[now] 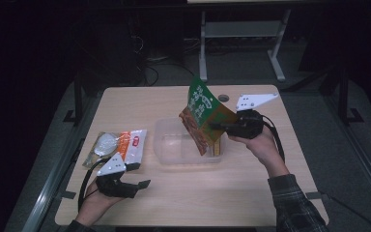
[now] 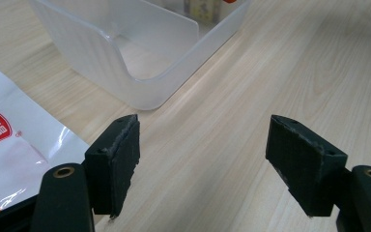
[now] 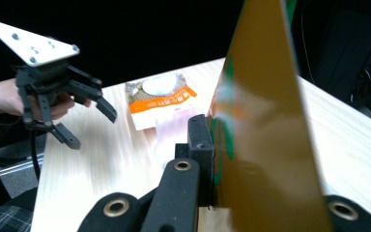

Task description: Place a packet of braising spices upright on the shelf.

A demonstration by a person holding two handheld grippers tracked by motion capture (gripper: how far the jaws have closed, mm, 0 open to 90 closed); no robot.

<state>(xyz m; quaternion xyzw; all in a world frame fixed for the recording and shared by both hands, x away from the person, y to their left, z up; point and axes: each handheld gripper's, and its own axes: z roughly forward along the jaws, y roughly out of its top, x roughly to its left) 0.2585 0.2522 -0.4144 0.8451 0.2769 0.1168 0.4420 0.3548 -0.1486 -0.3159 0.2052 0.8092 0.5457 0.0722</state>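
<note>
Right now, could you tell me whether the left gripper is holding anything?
No, the left gripper stands open over bare table, with nothing between its jaws.

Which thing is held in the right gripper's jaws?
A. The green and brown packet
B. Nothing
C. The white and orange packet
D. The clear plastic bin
A: the right gripper is shut on the green and brown packet, holding it tilted above the bin, while the white and orange packet lies on the table beside the open left gripper.
</note>
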